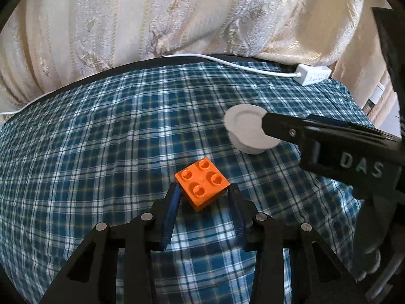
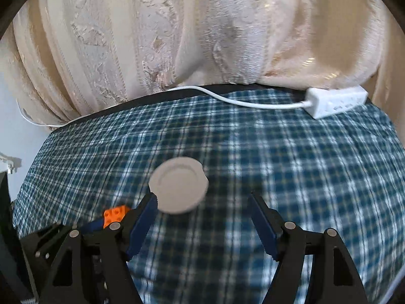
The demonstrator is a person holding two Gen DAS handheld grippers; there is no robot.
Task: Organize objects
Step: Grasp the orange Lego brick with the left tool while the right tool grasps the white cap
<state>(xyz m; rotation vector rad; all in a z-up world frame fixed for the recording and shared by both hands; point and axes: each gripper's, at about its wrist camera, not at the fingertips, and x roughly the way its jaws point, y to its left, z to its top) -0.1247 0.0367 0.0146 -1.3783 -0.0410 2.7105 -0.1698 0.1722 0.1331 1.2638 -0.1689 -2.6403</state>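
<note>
— Orange plastic, glossy: the brick (image 1: pixel 202 186) is a square toy block with four round studs on top, sitting corner-on to the left wrist camera.

— Where is it, exactly?

— On the checked cloth (image 1: pixel 101 152), between the blue pads of the left gripper (image 1: pixel 204 190). The left pad touches one corner of the brick and the right pad meets the opposite corner, so the tongs are clenched on it. The brick looks level on the cloth.

— And the other object?

— A pale grey round piece (image 2: pixel 178 185), like a small lid or dish with a raised ring on its flat top and a narrower base beneath. It is blurred in the right wrist view. It lies beyond and to the right of the brick, near it but apart.

— Is the right gripper (image 2: pixel 202 202) holding it?

— No. Its jaws stand wide. The left pad is at the round piece's edge; the right pad is well clear of it. So those tongs are released.

— The surface?

— A blue, teal and white plaid fabric, slightly wrinkled, over a dark-edged table. At the far edge lies a white power strip (image 2: pixel 336 101) with its white cable (image 2: pixel 240 102) running left along the edge.

— Behind that?

— Cream curtains (image 1: pixel 177 12) with a woven floral pattern, hanging in folds down to the table's edge.
</note>
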